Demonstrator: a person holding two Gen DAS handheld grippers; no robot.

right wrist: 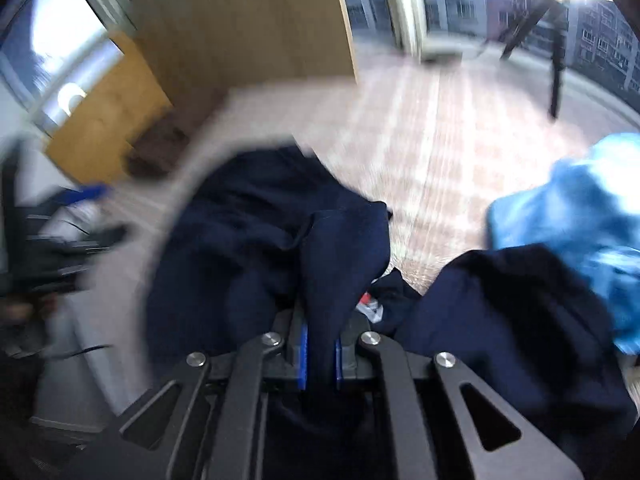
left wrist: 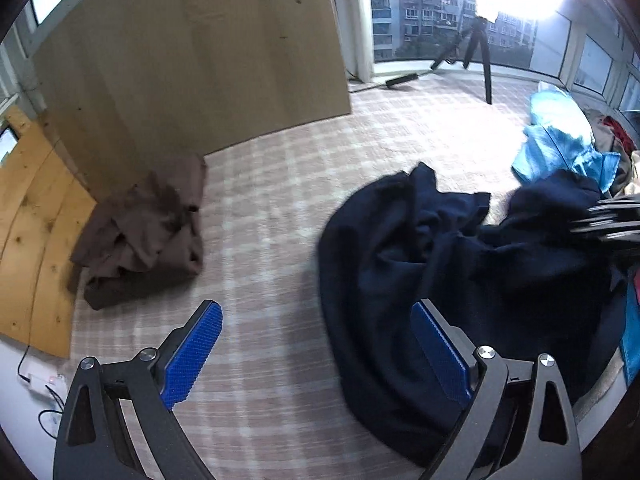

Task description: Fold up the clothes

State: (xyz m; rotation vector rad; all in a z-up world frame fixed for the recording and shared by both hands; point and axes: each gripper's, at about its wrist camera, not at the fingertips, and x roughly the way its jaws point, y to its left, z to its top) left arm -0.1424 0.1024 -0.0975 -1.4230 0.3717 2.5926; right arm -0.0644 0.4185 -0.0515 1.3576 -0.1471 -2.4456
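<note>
In the left wrist view, a beige checked cloth [left wrist: 280, 208] is covering the flat surface that fills the middle of the frame; whether a bed or a worktop lies beneath cannot be told. A tall wooden board [left wrist: 192, 48] is leaning at the upper left, with a lower pine panel [left wrist: 28, 240] at the left edge. Windows at the top are showing apartment blocks, and a bright lamp on a black tripod [left wrist: 480, 52] is glaring at the upper right. The left gripper [left wrist: 316, 354] is hovering at the bottom with its fingers [left wrist: 192, 356] spread wide, holding nothing. One dark navy garment [left wrist: 460, 280] is lying crumpled at the centre right, just under the right-hand finger. One brown garment [left wrist: 148, 232] is sitting loosely folded at the left, well apart from it. One light blue garment [left wrist: 560, 144] is lying at the upper right, touching the navy one, with more clothes of uncertain number beyond. The right gripper [left wrist: 608, 224] is showing blurred at the right edge.

In the right wrist view, heavily blurred, the same checked cloth [right wrist: 460, 140] and wooden board [right wrist: 248, 20] are showing. The right gripper [right wrist: 320, 356] is sitting at the bottom centre, its fingers [right wrist: 302, 356] pinched tight on a fold of the navy garment [right wrist: 260, 240]. The blue garment [right wrist: 580, 208] is lying at the right, the brown one [right wrist: 156, 148] at the upper left.
</note>
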